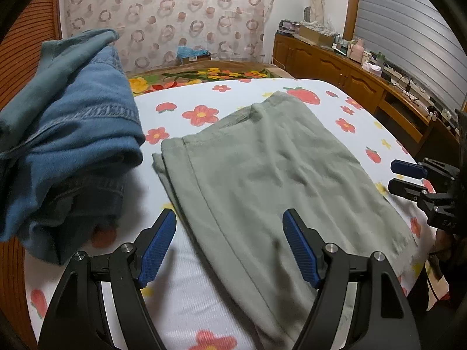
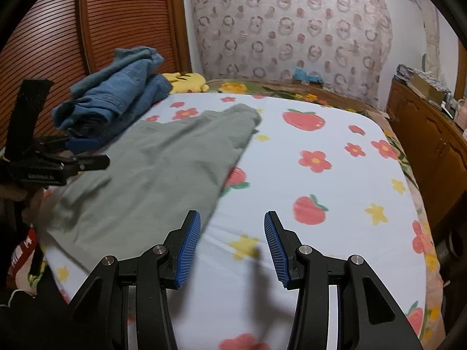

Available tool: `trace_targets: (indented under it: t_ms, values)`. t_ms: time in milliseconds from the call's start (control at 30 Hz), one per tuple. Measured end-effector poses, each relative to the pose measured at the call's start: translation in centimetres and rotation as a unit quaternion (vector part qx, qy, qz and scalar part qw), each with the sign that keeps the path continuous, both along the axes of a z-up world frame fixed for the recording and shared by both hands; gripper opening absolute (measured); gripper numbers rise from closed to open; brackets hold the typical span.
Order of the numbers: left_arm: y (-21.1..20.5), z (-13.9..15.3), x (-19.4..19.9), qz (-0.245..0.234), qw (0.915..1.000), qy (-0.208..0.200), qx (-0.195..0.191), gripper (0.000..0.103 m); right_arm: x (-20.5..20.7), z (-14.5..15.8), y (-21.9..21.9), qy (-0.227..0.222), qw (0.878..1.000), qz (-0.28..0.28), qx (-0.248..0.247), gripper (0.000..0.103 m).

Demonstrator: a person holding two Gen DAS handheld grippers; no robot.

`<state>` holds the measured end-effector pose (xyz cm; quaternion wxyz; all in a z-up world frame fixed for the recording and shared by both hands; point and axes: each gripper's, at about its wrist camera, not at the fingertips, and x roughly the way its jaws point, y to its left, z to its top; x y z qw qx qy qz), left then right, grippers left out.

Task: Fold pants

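Bedsheet [image 1: 186, 300] bears green pants [image 1: 262, 169]; left tool [image 1: 229, 227] open above edge

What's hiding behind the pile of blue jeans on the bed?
A yellow plush toy peeks out behind the blue jeans pile, with the slatted wooden panel further back. The jeans cover the rest of the toy.
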<state>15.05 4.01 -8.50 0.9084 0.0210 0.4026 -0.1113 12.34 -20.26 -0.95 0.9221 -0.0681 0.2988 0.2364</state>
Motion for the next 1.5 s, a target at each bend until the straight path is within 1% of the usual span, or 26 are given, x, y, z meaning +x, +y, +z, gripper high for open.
trace_targets:
  t_ms: [267,500,667,967,1300,1333,1433,1500]
  values:
    - [-0.1,0.4,-2.7,0.003,0.9999,-0.011,0.004,0.076,-2.5,0.3,0.9,-0.003,1.000,0.021,0.011,0.048]
    - [-0.3,0.7,-5.1,0.008,0.9999,-0.015,0.003,0.076,-3.9,0.7,1.1,0.002,0.999,0.030,0.031,0.048]
    - [-0.2,0.5,-6.4,0.011,0.9999,-0.011,0.005,0.076,-4.9,0.8,1.2,0.003,0.999,0.036,0.028,0.048]
    - [-0.8,-1.6,-7.1,0.005,0.9999,0.013,0.007,0.076,-5.8,-0.4,0.3,0.022,0.999,0.032,0.012,0.048]
    - [-0.5,-2.5,-7.6,0.007,0.9997,0.022,0.000,0.076,-6.6,-1.2,0.3,0.035,0.999,0.038,-0.001,0.047]
    - [-0.5,-2.5,-7.5,0.007,0.9997,0.022,0.000,0.076,-6.6,-1.2,0.4,0.034,0.999,0.038,-0.004,0.044]
    - [-0.5,-2.5,-7.6,0.006,0.9998,0.021,0.005,0.076,-6.4,-1.3,0.4,0.034,0.999,0.036,-0.006,0.041]
    - [-0.5,-2.5,-7.6,0.006,0.9998,0.019,0.006,0.076,-6.3,-1.3,0.5,0.034,0.999,0.036,-0.005,0.037]
